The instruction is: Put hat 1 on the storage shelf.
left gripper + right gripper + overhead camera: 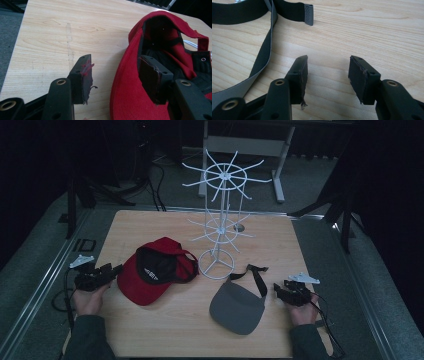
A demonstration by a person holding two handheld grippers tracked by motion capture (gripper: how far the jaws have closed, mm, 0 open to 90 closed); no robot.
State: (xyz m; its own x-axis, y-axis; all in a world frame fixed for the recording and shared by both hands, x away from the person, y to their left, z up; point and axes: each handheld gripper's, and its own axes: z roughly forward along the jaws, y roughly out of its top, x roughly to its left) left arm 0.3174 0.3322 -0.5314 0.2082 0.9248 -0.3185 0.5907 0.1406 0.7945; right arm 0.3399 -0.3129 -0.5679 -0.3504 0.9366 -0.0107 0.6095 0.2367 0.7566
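Observation:
A red cap (142,292) lies upside down on the wooden table (170,330), left of centre. My left gripper (114,270) stands open just left of it. In the left gripper view the left gripper (116,67) has the red cap's (130,100) brim edge in its gap, its right jaw in front of the cap, pads not pressing. A grey visor (237,307) with a black strap (258,280) lies right of centre. My right gripper (278,290) is open beside it. In the right gripper view the right gripper (328,65) is over bare wood, the strap (263,50) to its left.
A white wire display rack (225,176) with radiating hooks stands at the table's middle, its ring base (216,266) between cap and visor. Metal rails (47,280) run along the table's sides. Dark stand legs and cables lie on the floor behind.

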